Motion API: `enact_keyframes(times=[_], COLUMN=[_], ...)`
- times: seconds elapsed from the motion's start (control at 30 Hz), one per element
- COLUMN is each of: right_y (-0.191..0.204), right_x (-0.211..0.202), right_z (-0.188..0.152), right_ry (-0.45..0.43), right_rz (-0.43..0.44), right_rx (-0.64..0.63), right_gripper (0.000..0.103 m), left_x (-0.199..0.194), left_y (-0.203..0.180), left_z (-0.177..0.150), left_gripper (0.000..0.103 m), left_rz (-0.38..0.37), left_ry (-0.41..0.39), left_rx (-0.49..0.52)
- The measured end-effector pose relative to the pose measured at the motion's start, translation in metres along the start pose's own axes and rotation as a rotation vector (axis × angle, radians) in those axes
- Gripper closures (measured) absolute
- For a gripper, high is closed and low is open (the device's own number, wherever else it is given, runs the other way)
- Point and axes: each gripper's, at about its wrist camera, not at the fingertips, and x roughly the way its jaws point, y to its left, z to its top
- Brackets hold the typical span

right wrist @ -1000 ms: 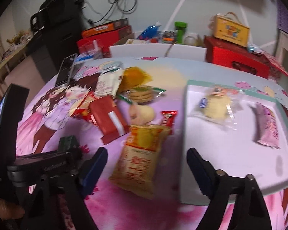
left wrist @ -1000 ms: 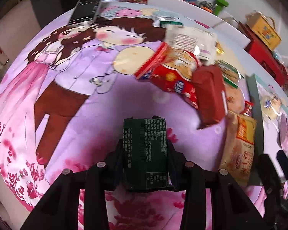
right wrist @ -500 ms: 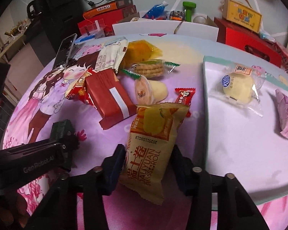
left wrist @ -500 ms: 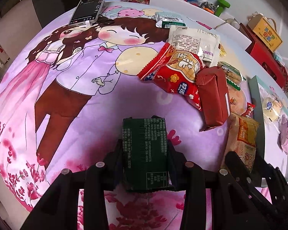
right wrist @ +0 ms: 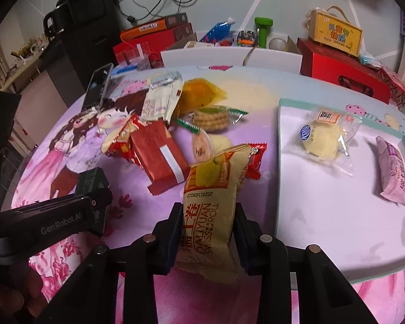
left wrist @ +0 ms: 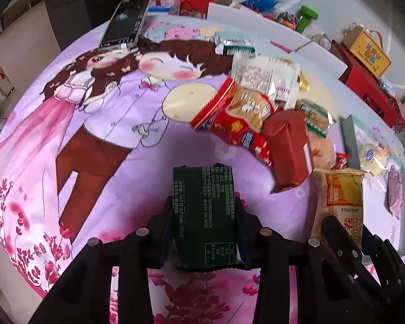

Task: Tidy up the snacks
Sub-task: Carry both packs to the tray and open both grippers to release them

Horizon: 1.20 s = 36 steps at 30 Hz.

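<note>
My left gripper [left wrist: 203, 216] is shut on a dark green snack pack [left wrist: 205, 213] held above the cartoon tablecloth. In the right wrist view my right gripper [right wrist: 209, 229] is shut on a yellow swiss roll bag [right wrist: 212, 202], lifted with its far end tilted up. That bag [left wrist: 343, 197] shows at the right of the left wrist view. A white tray [right wrist: 324, 216] with a teal rim holds a cream bun packet [right wrist: 324, 135] and a purple packet [right wrist: 392, 172]. A pile of snacks, including a red box [right wrist: 159, 154] and a red bag [left wrist: 237, 118], lies mid-table.
A phone [left wrist: 125, 24] leans at the table's far left. Cookies [right wrist: 210, 117], a white packet [right wrist: 162, 100] and a small red packet [right wrist: 255, 159] lie in the pile. Red boxes [right wrist: 345, 67], a yellow carton [right wrist: 336, 33] and a green bottle [right wrist: 263, 31] stand behind the table.
My right gripper went from open to shut on the swiss roll bag and raised it off the cloth. The left gripper kept the green pack and shifted slightly.
</note>
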Motion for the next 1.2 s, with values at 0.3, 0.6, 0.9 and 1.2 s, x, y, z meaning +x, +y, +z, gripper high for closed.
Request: enact_keyframes(times=[0.3, 0.6, 0.9, 1.2], right_y=[-0.005, -0.007, -0.041, -0.118], right_x=[-0.018, -0.030, -0.045, -0.067], right_z=[0.003, 0.005, 0.008, 0.005], right_ry=[-0.053, -0.090, -0.133, -0.168], right_rz=[0.023, 0.041, 0.007, -0.174], right_rx=[0.029, 0.039, 0.130, 0.303], right_gripper=[0.068, 0.068, 0.068, 0.068], left_x=[-0.017, -0.029, -0.042, -0.051], left_y=[0.005, 0.002, -0.026, -0.092], left_z=[0.001, 0.005, 0.005, -0.002], left_gripper=[0.061, 0.061, 0.061, 0.061], left_rz=[-0.009, -0.020, -0.053, -0.163], left_ry=[-0.060, -0.110, -0.170, -0.218], left_rx=[-0.017, -0.011, 0.079, 0.274])
